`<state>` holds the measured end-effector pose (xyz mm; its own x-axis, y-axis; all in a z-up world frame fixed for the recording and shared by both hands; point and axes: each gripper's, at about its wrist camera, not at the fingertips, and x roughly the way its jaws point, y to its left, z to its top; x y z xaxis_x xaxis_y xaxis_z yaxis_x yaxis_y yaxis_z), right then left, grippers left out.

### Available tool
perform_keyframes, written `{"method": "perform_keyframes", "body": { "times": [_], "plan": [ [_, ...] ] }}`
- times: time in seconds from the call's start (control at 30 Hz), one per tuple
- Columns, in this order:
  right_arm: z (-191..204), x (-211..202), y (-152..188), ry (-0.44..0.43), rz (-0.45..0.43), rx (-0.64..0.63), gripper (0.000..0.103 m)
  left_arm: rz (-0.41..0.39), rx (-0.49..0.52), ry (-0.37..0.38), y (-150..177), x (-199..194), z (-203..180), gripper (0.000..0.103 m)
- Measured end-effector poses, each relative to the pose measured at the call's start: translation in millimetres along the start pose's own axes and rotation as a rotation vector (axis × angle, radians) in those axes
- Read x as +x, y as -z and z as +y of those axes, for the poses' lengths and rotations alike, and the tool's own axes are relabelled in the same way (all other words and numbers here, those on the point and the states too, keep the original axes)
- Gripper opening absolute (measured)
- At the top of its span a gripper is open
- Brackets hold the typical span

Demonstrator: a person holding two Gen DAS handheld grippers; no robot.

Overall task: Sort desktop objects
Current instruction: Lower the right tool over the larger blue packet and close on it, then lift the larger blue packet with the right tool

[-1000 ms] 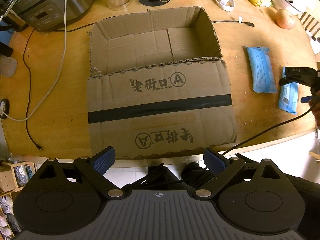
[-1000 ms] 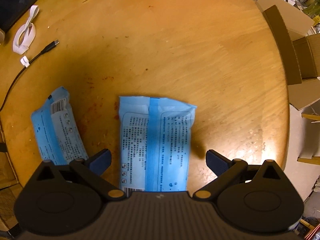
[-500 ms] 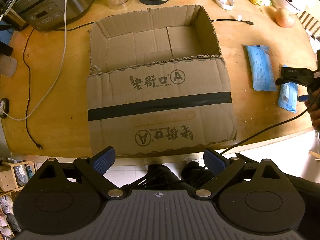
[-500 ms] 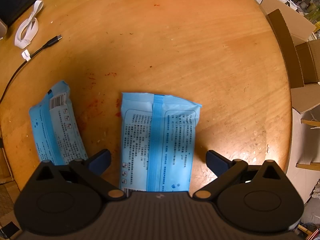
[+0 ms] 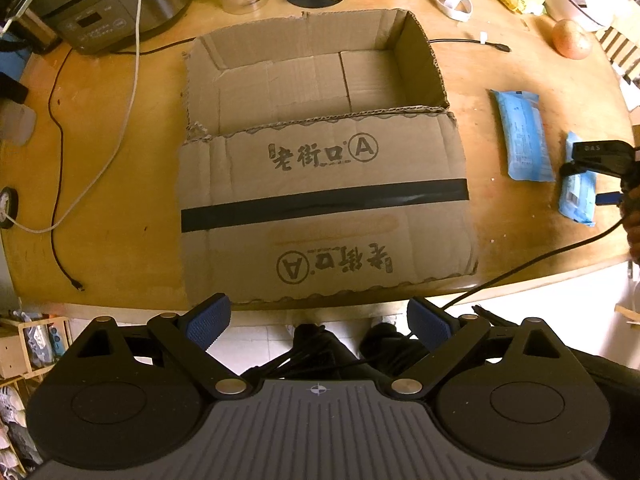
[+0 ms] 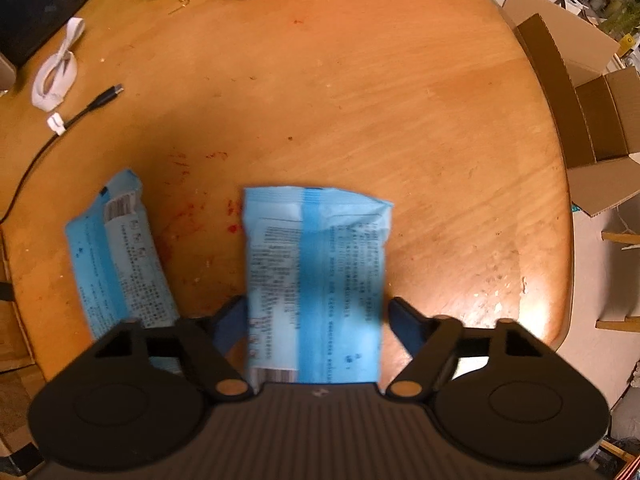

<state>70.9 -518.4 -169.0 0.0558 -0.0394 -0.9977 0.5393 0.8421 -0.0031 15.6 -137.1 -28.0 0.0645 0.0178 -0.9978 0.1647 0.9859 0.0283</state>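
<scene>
**Right claw closing over a blue packet**

The right claw (image 6: 316,320) points down over a blue tissue packet (image 6: 316,276) lying flat on the wooden surface (image 6: 360,100); its jaws are closing with the packet between them, contact unclear. The packet looks light, soft and crinkly, best pinched across its narrow width. The left claw (image 5: 318,320) hangs wide open and empty. Only the left view shows the open cardboard box (image 5: 312,80)

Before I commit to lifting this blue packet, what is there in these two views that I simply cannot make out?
- Right wrist view: whether the closing right gripper presses the blue packet yet; motion blur hides contact.
- Same view: the packet's near end, hidden by the gripper body; its print is blurred.
- Left wrist view: the cardboard box floor nearest the camera, behind the front flap.
</scene>
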Motion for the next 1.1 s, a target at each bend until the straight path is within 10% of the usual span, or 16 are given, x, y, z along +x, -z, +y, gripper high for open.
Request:
{"method": "perform_keyframes", "body": {
  "times": [1.1],
  "plan": [
    [-2,-47,8,0.033,-0.039,0.0,0.063,-0.003,0.032,0.027,6,0,6,0.097]
  ]
}}
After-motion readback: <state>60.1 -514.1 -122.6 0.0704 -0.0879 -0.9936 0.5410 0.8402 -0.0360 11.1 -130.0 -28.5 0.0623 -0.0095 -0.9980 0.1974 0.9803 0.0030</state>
